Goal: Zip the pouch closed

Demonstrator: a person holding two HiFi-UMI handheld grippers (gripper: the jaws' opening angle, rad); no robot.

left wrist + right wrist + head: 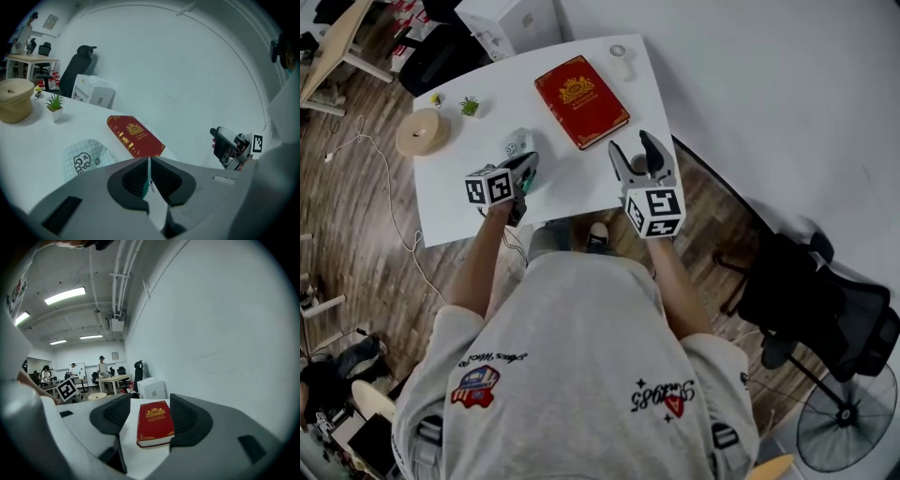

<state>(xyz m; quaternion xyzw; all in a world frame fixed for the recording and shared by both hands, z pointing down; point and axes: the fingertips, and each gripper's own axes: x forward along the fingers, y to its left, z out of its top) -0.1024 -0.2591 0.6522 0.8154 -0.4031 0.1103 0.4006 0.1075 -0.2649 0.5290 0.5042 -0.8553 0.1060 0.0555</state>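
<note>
The pouch (517, 143) lies on the counter (572, 183), just ahead of and below the clenched left tongs (528, 167), the nearer pair; the right tongs (637, 148) gape empty toward the red book (153, 423). Only the left gripper view shows a thin teal sliver in the shut seam, unidentifiable; no view shows the zip

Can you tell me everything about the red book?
The red book is a thick, closed hardcover with a gold crest and gold lettering on its front and pale page edges. It lies flat, cover up, at an angle on the white table, toward the wall side. Only the table touches it.
</note>
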